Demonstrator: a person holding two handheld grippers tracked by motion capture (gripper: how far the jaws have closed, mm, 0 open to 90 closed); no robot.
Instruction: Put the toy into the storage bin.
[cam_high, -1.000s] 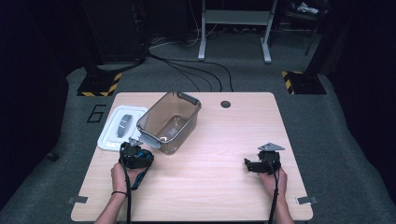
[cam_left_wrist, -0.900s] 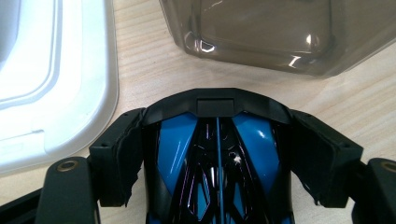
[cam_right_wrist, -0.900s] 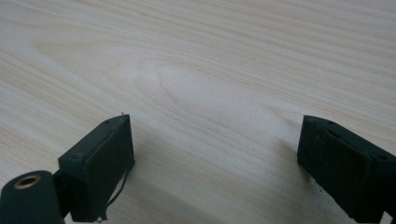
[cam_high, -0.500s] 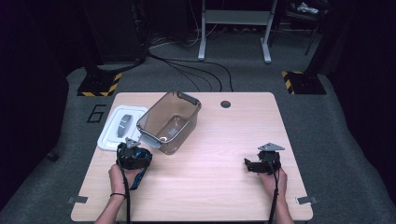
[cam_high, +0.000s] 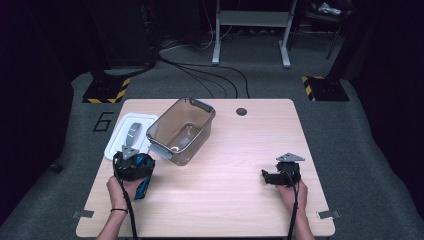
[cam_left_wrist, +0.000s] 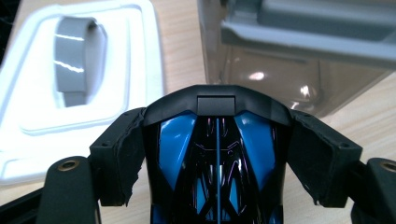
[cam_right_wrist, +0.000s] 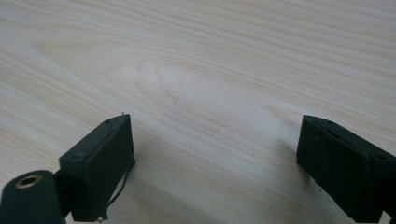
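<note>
Left claw (cam_left_wrist: 217, 154) clenched on the blue-and-black toy car (cam_left_wrist: 217, 186), pads on its flanks; it looks light, rigid, glossy and slippery, so mid-body is the safest hold. Right claw (cam_right_wrist: 217, 163) released over bare desk (cam_right_wrist: 210, 70). Ahead: white lid (cam_left_wrist: 140, 70), clear bin (cam_high: 181, 130)

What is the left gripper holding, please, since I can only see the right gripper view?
Observer: The left gripper is clamped on a glossy blue and black object.
Operator: Is anything standing near it?
Observer: Yes, a clear bin stands just beyond it, with its top open.
Operator: Can you see a lid for it?
Observer: A white lid with a grey handle lies flat to the left of the bin.
</note>
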